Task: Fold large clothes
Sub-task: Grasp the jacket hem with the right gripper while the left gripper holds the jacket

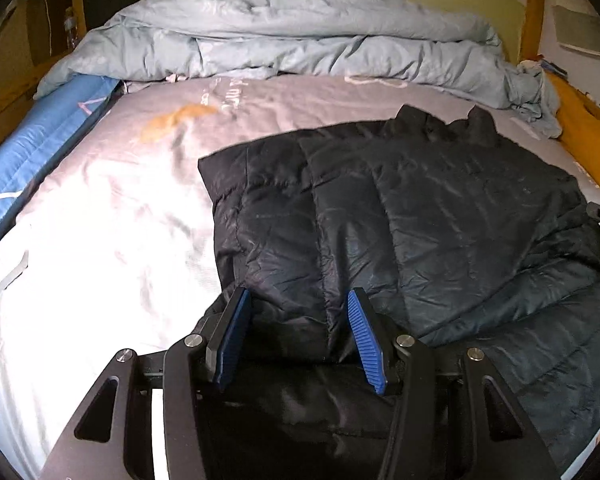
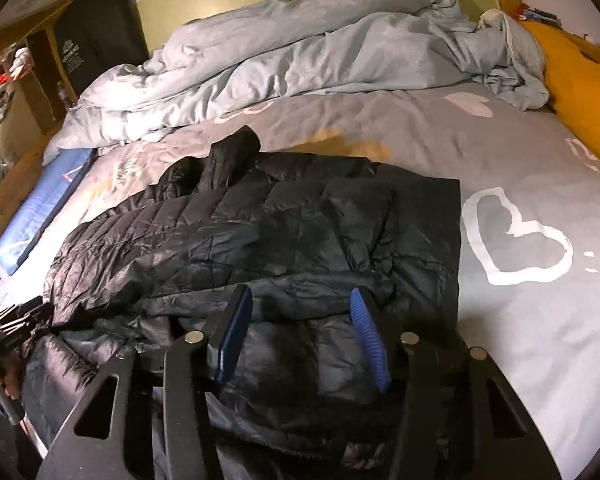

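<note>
Left wrist view: the left hand-held gripper [image 1: 296, 300] hovers with jaws apart, gripping nothing, over the near hem of the black puffer jacket [image 1: 420, 208], probably to pinch it for a fold.

Right wrist view: the right hand-held gripper [image 2: 300, 300], likewise parted and empty, hangs over that jacket, which lies spread on the grey bed sheet [image 2: 520, 152].

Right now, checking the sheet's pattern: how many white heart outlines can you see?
1 clear: the large heart outline right of the black jacket. Other white marks look partial; more may hide beneath the jacket.

Left hand-held gripper [image 1: 296, 300] angled down, jaws partly apart, nothing pinched. Right hand-held gripper [image 2: 300, 300] likewise, jaws partly apart, pads free.
</note>
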A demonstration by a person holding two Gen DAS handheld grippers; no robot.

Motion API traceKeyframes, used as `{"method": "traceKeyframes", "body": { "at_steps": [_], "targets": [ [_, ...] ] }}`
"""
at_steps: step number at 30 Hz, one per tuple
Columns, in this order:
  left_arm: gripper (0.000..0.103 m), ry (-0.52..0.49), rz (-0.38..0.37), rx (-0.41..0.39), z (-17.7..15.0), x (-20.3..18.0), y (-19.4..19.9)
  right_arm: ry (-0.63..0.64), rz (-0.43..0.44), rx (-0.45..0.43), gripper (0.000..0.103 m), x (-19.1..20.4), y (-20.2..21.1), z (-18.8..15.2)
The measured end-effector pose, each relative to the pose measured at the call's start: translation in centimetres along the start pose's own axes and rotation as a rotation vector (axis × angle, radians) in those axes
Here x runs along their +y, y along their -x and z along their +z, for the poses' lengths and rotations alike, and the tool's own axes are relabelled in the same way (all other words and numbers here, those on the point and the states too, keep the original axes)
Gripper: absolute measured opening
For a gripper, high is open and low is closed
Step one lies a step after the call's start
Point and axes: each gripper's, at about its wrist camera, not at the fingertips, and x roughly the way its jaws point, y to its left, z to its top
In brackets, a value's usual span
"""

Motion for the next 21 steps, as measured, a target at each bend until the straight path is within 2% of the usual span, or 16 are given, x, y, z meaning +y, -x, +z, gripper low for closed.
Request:
{"method": "traceKeyframes", "body": {
  "at_steps": [2,4,7,8,9,11,14,19,20,21],
  "targets": [
    [0.053,-0.007,0.013,-0.006,-0.2,-0.2,-0.1,0.004,-0.029,0.000,0.050,0.0,-0.4,0.0],
    [0.053,-0.005,0.020,-0.006,-0.3,-0.4,-0.1,-0.012,-0.018,0.018,0.048,-0.5,-0.9,-0.1],
    [0.053,-0.001,0.028,-0.003,-0.3,-0.6,-0.4,-0.057,-0.013,0.029,0.027,-1.5,-1.3,-0.2],
    [0.053,-0.003,0.031,-0.004,-0.3,-0.6,-0.4,-0.066,-0.017,0.034,0.010,-1.7,-1.4,-0.2],
    [0.053,-0.005,0.035,-0.005,-0.3,-0.7,-0.5,-0.068,-0.031,0.042,0.000,-1.9,-1.5,-0.2],
    [0.053,-0.007,0.042,-0.008,-0.4,-0.7,-0.5,-0.062,-0.086,0.035,0.000,-2.1,-1.2,-0.3],
    [0.053,-0.001,0.042,-0.009,-0.5,-0.7,-0.4,-0.029,-0.124,-0.001,0.000,-2.0,0.1,-0.3],
    [0.053,0.016,0.033,-0.009,-0.5,-0.5,-0.3,-0.039,-0.049,-0.039,0.001,-2.5,1.7,0.3],
    [0.053,0.020,0.030,-0.009,-0.5,-0.4,-0.3,-0.049,-0.054,-0.052,0.007,-2.6,1.7,0.5],
    [0.053,0.022,0.026,-0.011,-0.5,-0.3,-0.3,-0.072,-0.058,-0.065,0.026,-2.7,1.7,0.6]
  ]
}}
